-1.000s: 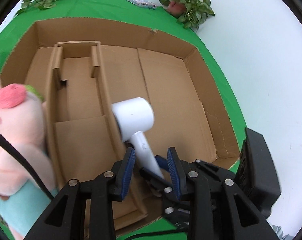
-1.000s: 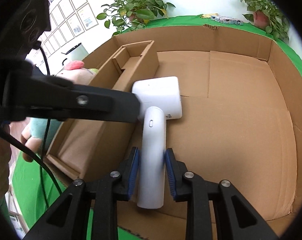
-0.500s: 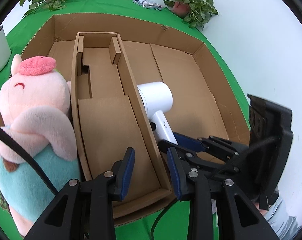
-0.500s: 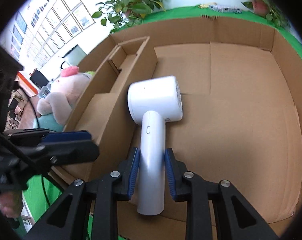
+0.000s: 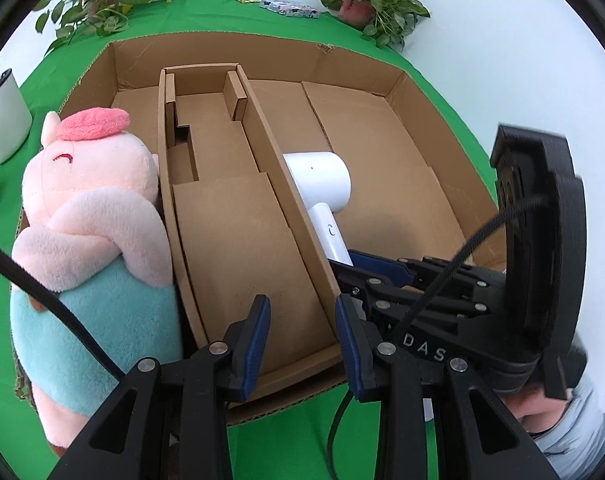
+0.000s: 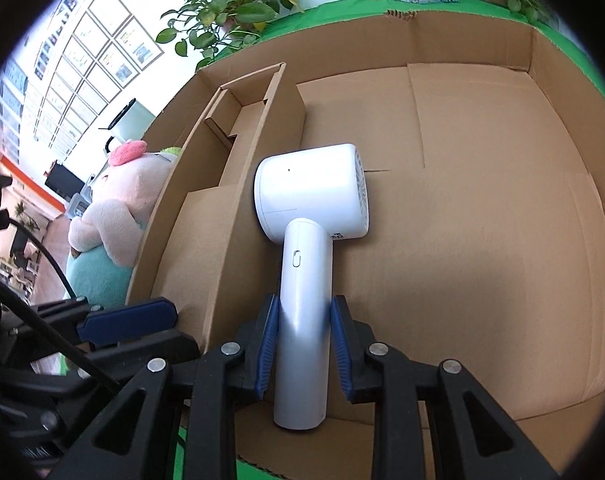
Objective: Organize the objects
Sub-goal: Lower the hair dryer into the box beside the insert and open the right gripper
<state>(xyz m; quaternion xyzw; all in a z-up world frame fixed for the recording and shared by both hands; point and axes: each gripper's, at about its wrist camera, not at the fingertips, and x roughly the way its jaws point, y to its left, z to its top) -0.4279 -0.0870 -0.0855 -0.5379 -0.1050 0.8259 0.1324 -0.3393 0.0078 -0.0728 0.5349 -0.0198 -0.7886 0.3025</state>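
**Hair dryer gripped in the box, left gripper empty**

Left wrist view first: one cardboard box on the green cloth, one narrow cardboard insert inside it, one white hair dryer, one plush pig, two potted plants. The left gripper hangs over the insert's near end, jaws spread with nothing between them. A second ago the dryer's handle sat between those blue pads; now the view has swung left and the pig fills far more of the picture. The insert is empty; the dryer lies in the box's wide section, just beside the insert wall. The pig sits outside, against the box's left wall.

Right wrist view: the right gripper pinches the dryer's handle, pads pressed on both sides, same as a second back. The dryer's head rests on the box floor. The left gripper's arm, earlier stretched across to the dryer's head, now sits at lower left.
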